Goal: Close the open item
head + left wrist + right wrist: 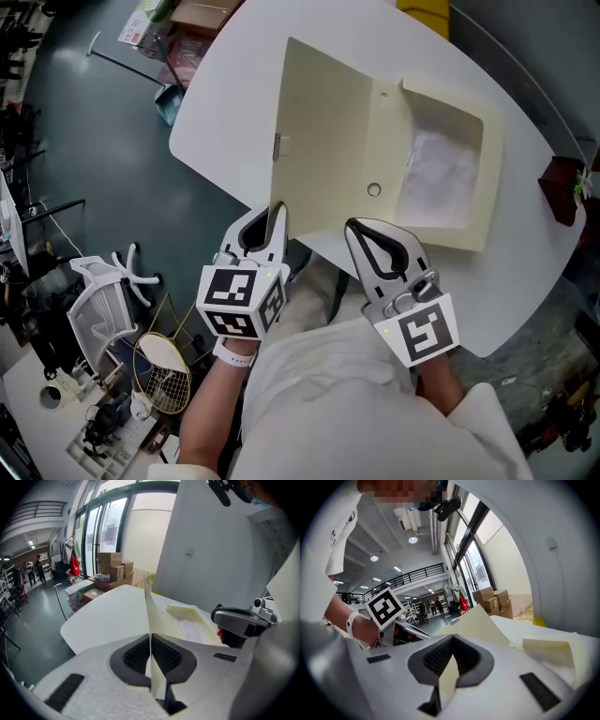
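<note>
The cream box point(491, 150) is lying open at the tabletop's point(234, 103) near edge, with white paper point(439, 173) lining its tray and its plain lid point(323, 141) tilting upward. You are pinching the lid's near edge with the left gripper point(275, 212) and the right gripper point(362, 231), each with its jaws pressed onto it.

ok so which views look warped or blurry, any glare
Both gripper views: fisheye, dark corners, window frames bowed, lid sharp. Right gripper view: ceiling lights blown out. Head view: evenly lit, sharp, no glare on the white table.
</note>
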`<state>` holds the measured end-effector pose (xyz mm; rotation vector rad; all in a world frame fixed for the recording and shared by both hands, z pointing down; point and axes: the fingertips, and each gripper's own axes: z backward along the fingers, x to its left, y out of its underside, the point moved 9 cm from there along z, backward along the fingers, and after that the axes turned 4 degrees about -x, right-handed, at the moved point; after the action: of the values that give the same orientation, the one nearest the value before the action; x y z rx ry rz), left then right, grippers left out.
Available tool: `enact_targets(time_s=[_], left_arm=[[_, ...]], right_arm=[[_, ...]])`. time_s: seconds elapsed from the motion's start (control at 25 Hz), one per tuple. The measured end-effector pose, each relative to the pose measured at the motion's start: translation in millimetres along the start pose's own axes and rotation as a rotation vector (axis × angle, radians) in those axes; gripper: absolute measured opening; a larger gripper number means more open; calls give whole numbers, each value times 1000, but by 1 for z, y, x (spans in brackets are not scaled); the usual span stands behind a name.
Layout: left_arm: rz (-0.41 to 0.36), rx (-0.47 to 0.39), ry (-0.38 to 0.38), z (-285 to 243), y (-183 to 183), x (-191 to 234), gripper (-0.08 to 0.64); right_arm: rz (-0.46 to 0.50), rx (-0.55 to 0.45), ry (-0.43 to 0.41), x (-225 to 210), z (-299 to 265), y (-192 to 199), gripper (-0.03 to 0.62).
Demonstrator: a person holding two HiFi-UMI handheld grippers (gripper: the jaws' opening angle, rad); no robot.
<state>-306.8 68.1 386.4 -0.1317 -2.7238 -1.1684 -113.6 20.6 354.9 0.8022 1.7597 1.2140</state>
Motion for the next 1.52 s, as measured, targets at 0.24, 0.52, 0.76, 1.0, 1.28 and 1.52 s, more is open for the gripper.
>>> enact_targets(time_s=[0.24,0.52,0.76,1.0,1.28,1.52], left_arm=[[-36,2,-16,1,-17,-30,32],[-33,-5,6,6,-33,-69,31],[-62,8,52,3,-40,-106,32],[-82,23,114,-6,-42,-142,32],[-70,53,206,-22,-40,-176,32],[-94,91,269,-42,-39,-203,32]], right_arm=[[18,-13,23,-15,26,-9,14],[28,-39,67,-29,60,-27,14],[27,-48,111,-42,89,-34,14],[11,-62,166,-57,115,-34,15],[-5,-74,237,-73,142,-30,15],[-25,-84,295,-88,159,-26,15]])
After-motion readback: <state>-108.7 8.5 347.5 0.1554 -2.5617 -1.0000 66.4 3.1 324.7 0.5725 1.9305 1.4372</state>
